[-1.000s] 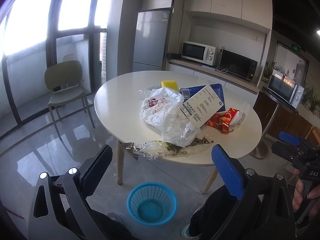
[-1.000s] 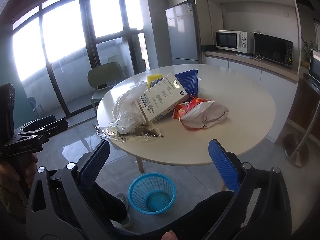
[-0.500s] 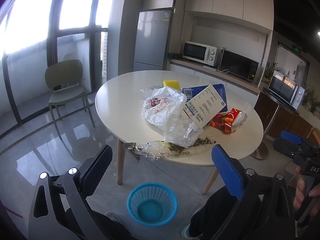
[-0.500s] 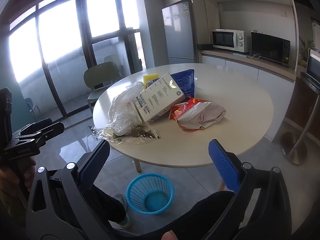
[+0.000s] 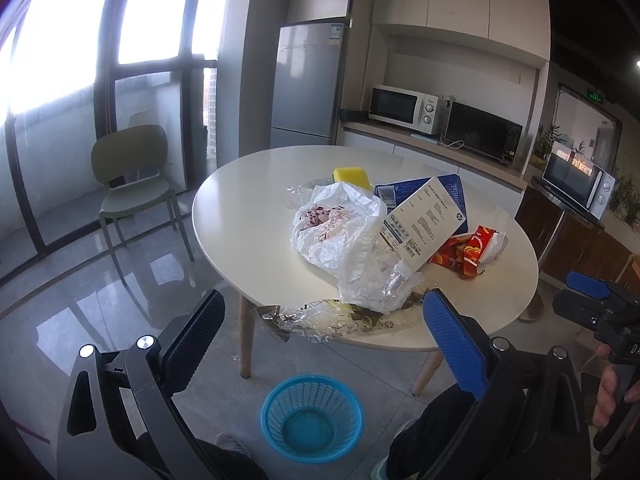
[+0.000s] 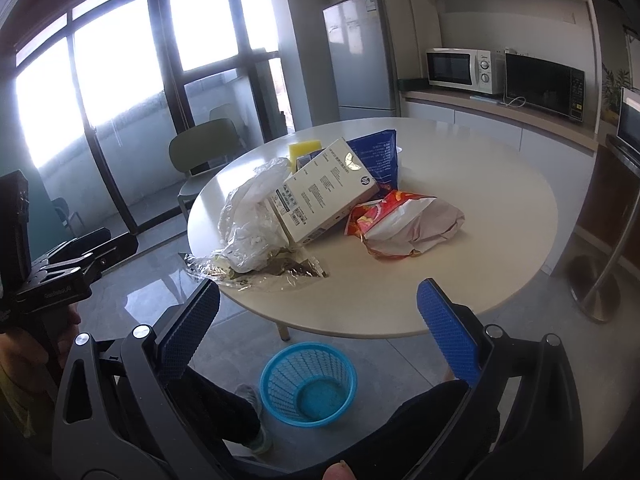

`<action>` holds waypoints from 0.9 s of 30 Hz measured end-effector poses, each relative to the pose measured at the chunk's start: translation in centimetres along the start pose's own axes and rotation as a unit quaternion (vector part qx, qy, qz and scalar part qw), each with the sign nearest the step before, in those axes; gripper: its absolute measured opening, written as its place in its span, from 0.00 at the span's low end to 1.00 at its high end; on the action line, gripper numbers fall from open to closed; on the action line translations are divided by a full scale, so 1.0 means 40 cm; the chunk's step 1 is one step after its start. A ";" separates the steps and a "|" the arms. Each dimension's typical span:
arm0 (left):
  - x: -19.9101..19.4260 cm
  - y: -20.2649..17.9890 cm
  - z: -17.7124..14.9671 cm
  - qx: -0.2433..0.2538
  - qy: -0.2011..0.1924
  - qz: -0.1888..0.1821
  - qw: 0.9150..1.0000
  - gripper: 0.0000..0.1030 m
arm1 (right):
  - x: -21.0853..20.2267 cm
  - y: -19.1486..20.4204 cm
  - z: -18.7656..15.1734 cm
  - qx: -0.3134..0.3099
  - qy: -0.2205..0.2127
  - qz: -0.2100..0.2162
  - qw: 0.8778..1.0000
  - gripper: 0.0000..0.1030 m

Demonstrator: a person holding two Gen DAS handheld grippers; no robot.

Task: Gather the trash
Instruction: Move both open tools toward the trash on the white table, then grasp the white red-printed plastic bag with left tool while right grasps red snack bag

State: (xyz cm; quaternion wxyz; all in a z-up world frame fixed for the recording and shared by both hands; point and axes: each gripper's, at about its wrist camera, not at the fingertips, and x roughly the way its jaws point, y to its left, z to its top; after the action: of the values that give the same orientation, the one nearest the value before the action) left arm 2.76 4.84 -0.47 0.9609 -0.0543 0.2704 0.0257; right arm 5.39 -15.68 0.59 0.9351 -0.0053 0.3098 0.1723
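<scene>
Trash lies heaped on a round cream table (image 5: 248, 216) (image 6: 460, 288): a crumpled white plastic bag (image 5: 336, 228) (image 6: 252, 220), a white cardboard box (image 5: 424, 220) (image 6: 324, 196), a blue packet (image 5: 452, 192) (image 6: 380, 152), a red snack bag (image 5: 468, 252) (image 6: 404, 224), a yellow sponge (image 5: 352, 174) (image 6: 304, 147) and a clear wrapper (image 5: 324, 320) (image 6: 260, 272) overhanging the near edge. A blue mesh basket (image 5: 312, 416) (image 6: 308, 384) stands on the floor below. My left gripper (image 5: 320, 340) and right gripper (image 6: 316, 324) are both open and empty, short of the table.
A green chair (image 5: 132, 176) (image 6: 208, 156) stands by the windows. A fridge (image 5: 308, 84) and microwaves (image 5: 404, 104) line the back counter. A metal stand base (image 6: 600, 300) sits at right. The person's legs are under the grippers beside the basket.
Both grippers have drifted slightly closer to the table. Their jaws stay open and nothing on the table has moved.
</scene>
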 end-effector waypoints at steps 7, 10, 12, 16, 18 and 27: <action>0.063 -0.003 0.042 0.015 -0.002 -0.007 1.000 0.94 | 0.045 0.010 0.063 -0.029 0.000 -0.014 0.999 0.92; 0.093 -0.001 0.056 0.017 0.002 -0.013 1.000 0.94 | 0.073 -0.010 0.092 -0.023 0.007 -0.013 1.000 0.92; 0.113 0.000 0.063 0.019 0.006 -0.014 1.000 0.94 | 0.086 -0.027 0.105 -0.015 0.010 -0.014 1.000 0.92; 0.157 0.002 0.076 0.023 0.017 -0.025 0.999 0.94 | 0.107 -0.063 0.118 -0.026 0.017 -0.034 0.999 0.92; 0.182 -0.001 0.083 0.025 0.022 -0.028 0.999 0.94 | 0.120 -0.091 0.124 -0.034 0.025 -0.052 0.998 0.92; 0.279 -0.013 0.110 0.031 0.044 -0.031 0.998 0.87 | 0.226 -0.220 0.117 0.041 0.080 -0.041 0.995 0.91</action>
State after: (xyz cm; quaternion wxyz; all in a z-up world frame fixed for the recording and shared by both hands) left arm 14.60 5.06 -2.54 0.9496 -0.0335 0.3115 -0.0149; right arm 17.72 -20.54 -1.74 0.9129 0.0064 0.3899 0.1204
